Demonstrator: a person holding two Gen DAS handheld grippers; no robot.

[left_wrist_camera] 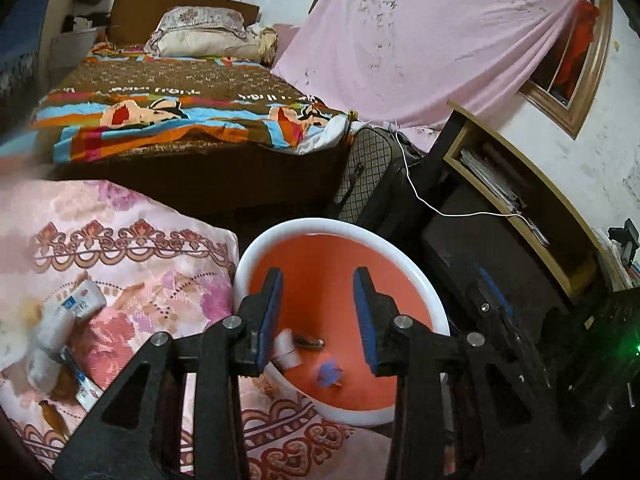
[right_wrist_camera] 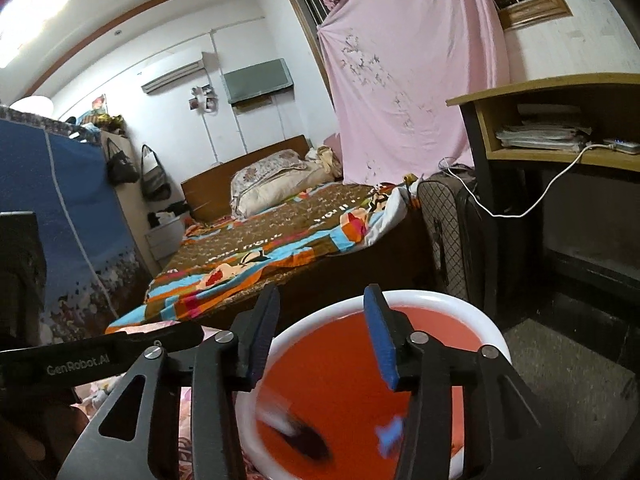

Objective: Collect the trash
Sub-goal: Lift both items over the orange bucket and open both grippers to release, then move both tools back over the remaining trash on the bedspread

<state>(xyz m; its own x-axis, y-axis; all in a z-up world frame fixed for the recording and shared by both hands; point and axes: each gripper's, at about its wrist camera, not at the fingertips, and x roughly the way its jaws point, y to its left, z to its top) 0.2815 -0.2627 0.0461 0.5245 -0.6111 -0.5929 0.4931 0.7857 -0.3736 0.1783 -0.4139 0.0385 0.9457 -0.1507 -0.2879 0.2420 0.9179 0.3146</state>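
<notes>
2 grippers: both sit over the bin, each with nothing between its pads.
Left wrist view, left gripper [left_wrist_camera: 316, 316]: jaws spread, empty, above the orange bin [left_wrist_camera: 420, 276].
Left wrist view, binned trash: a white scrap [left_wrist_camera: 289, 349], a dark piece [left_wrist_camera: 308, 342] and a blue scrap [left_wrist_camera: 329, 374] lie inside.
Left wrist view, loose trash: white packets [left_wrist_camera: 66, 312] and a brown bottle [left_wrist_camera: 54, 416] remain on the floral quilt [left_wrist_camera: 132, 248], left of the bin.
Left wrist view, risk: a thin packet may slip from a shallow pinch.
Right wrist view, right gripper [right_wrist_camera: 324, 336]: jaws spread, empty, over the bin [right_wrist_camera: 492, 328].
Right wrist view, risk: the left gripper's body [right_wrist_camera: 96, 360] is just beside it, so turning together may knock them or tip the bin.
</notes>
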